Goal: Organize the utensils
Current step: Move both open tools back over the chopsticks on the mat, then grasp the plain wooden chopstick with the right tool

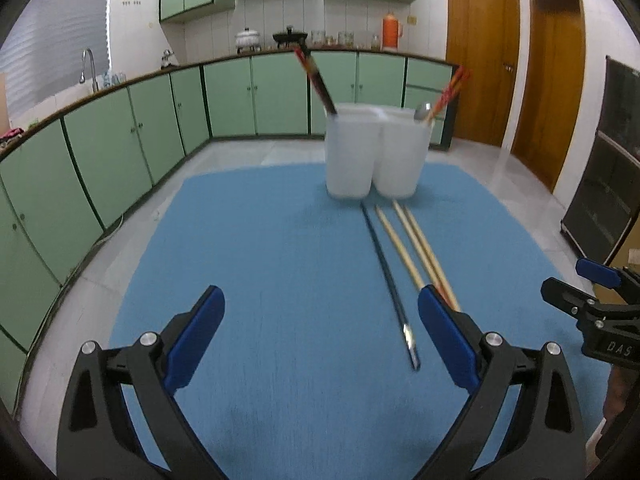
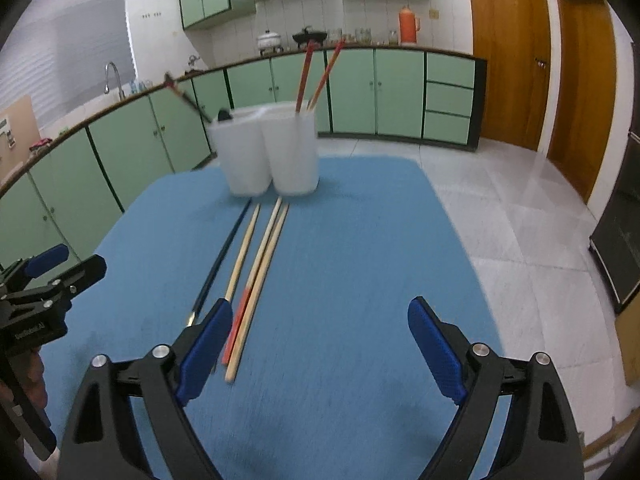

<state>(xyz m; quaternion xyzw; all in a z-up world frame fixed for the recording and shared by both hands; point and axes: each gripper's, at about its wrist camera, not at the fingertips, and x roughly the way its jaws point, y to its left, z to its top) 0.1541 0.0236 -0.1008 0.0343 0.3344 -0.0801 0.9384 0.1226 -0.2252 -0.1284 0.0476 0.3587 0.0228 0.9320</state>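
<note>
A white two-compartment utensil holder (image 1: 374,150) (image 2: 272,150) stands at the far side of the blue mat (image 1: 280,260) (image 2: 360,260). It holds dark and red chopsticks (image 1: 318,80) (image 2: 304,76) and a spoon (image 1: 422,112). In front of it a dark chopstick (image 1: 390,284) (image 2: 222,260) and three light wooden chopsticks (image 1: 416,248) (image 2: 260,272) lie side by side. My left gripper (image 1: 322,320) is open and empty, left of them. My right gripper (image 2: 320,332) is open and empty, right of them.
The mat lies on a table over a tiled floor (image 2: 500,200). Green kitchen cabinets (image 1: 140,132) run along the back and left. Wooden doors (image 2: 516,52) stand at the right. A dark cabinet (image 1: 608,184) is at the far right.
</note>
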